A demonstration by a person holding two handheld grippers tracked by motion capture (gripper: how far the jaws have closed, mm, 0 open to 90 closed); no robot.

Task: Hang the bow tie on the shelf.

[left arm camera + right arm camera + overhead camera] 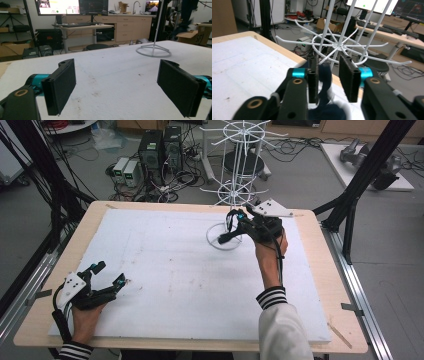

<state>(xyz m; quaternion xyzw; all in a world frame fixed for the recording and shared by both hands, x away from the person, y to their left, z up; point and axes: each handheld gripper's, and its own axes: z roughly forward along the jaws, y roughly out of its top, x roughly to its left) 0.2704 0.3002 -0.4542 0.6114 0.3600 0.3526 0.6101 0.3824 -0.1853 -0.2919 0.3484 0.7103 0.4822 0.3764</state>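
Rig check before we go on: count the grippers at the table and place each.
2. The left gripper sits at the near left of the white mat, fingers wide apart; the right gripper is at the far side, beside the wire rack.

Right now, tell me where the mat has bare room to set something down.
The white mat is bare across its middle and far left, between the left gripper and the rack's ring base. It is crowded at the far right, where the right gripper and a dark cloth sit under the wire rack.
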